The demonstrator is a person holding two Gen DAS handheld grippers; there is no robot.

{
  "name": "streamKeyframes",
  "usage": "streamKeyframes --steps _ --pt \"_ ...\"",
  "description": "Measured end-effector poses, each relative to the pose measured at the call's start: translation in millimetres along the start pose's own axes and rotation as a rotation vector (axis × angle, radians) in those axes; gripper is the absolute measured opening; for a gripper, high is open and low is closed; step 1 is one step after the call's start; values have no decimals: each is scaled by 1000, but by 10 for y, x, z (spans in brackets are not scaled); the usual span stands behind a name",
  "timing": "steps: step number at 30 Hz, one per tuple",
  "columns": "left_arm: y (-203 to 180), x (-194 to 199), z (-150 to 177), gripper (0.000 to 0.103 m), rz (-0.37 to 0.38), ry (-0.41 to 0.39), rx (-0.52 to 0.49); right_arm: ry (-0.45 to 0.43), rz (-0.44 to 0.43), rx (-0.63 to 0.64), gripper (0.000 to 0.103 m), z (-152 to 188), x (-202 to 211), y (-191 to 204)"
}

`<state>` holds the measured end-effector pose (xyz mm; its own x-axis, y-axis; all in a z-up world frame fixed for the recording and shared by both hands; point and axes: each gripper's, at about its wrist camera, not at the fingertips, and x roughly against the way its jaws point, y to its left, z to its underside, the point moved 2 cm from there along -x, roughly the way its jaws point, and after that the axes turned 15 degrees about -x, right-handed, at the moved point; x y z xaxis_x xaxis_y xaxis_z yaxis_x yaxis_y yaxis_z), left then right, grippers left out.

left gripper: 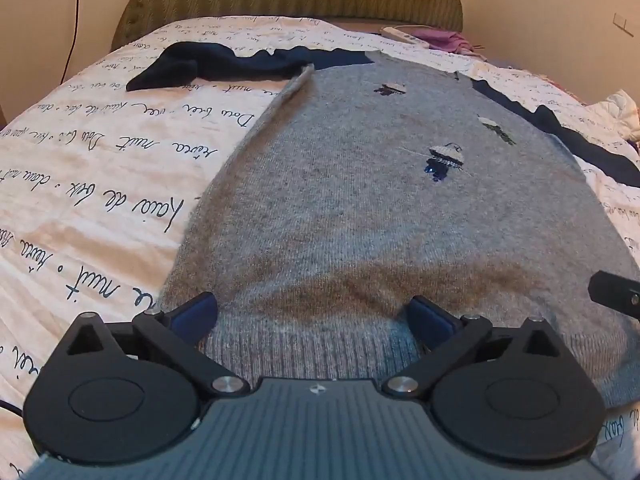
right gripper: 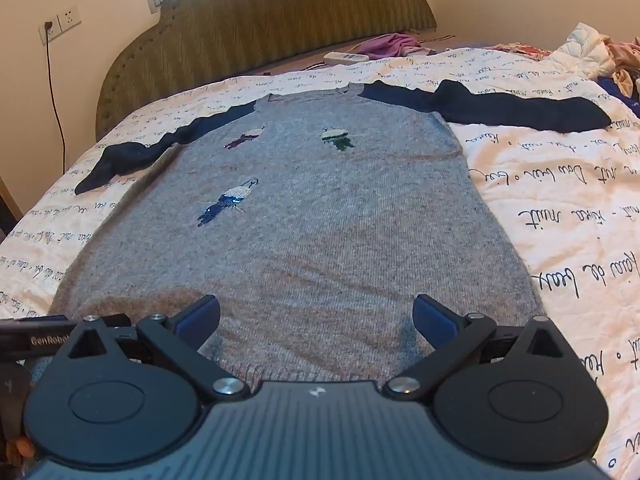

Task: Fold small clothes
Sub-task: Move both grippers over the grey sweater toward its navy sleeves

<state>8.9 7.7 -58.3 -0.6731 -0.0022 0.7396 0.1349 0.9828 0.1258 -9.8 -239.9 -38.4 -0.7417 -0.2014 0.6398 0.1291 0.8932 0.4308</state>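
"GenRobo" lettering on left gripper (left gripper: 312, 316) body, cursive-script bedsheet (right gripper: 560, 208), grey sweater (right gripper: 304, 220) hem under both spread-apart claws, right gripper (right gripper: 316, 318) gripping nothing.

Sweater (right gripper: 304, 216): grey knit body, navy sleeves (right gripper: 520, 110), small embroidered figures (blue, green, maroon). Bedsheet (left gripper: 100, 168): cream with dark handwriting print. Headboard (right gripper: 256, 20): olive, striped.

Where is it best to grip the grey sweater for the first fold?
Probably at the ribbed hem, coming from the near side. The sweater lies flat, hem nearest both open grippers, left and right, and its edge can be pinched.
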Motion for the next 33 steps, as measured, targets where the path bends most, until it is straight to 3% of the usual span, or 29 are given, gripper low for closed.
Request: streamKeyframes --steps 6,10,15,18,28,33 --pt "-13 58 -66 103 -13 36 -24 1 0 -4 103 0 10 -11" --pt "-72 191 -148 103 -62 -10 -67 8 13 5 103 -14 16 -8" --pt "-157 331 -304 103 -67 -29 -111 -5 20 4 103 -161 110 1" --pt "-219 322 -426 103 -100 10 -140 -22 34 -9 103 -288 140 -18" --pt "-439 349 -650 103 -48 -21 -267 -18 53 -20 103 -537 79 -59" --pt "-441 244 -816 103 -29 -2 -260 -11 58 -20 103 -675 -12 -51"
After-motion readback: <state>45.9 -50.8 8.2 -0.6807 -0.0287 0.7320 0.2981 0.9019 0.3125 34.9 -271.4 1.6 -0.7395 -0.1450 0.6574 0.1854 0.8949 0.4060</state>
